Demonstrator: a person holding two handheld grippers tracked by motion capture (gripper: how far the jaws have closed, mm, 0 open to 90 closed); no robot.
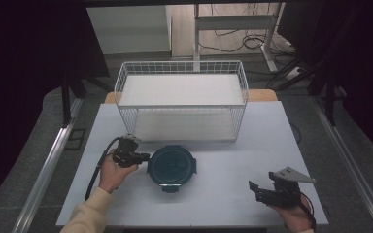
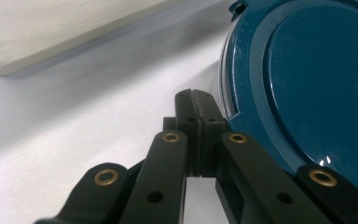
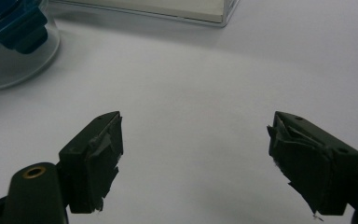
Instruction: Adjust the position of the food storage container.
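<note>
The left claw [image 1: 143, 157] has its jaws pressed fully together with nothing visible between them; in the left gripper view the closed left claw [image 2: 196, 100] has its tips right at the side wall of the round container [image 2: 307, 88], just below the lid's edge. The left hand [image 1: 110, 172] holds this tool near the middle of the surface's left half, and its black cable [image 1: 95, 174] trails toward the near edge.

The right claw [image 1: 253, 188] has its jaws spread wide and holds nothing; in the right gripper view the right claw [image 3: 196, 158] has bare white surface [image 3: 196, 84] between its jaws. It rests near the near right corner of the surface [image 1: 233, 150], well apart from the container.

The container [image 1: 171, 166] has a dark blue lid with latch tabs and a clear body [image 3: 9, 65]. It stands near the centre of the surface, toward the near edge.

A white wire basket [image 1: 182, 99] with two tiers stands at the far edge, just beyond the container
</note>
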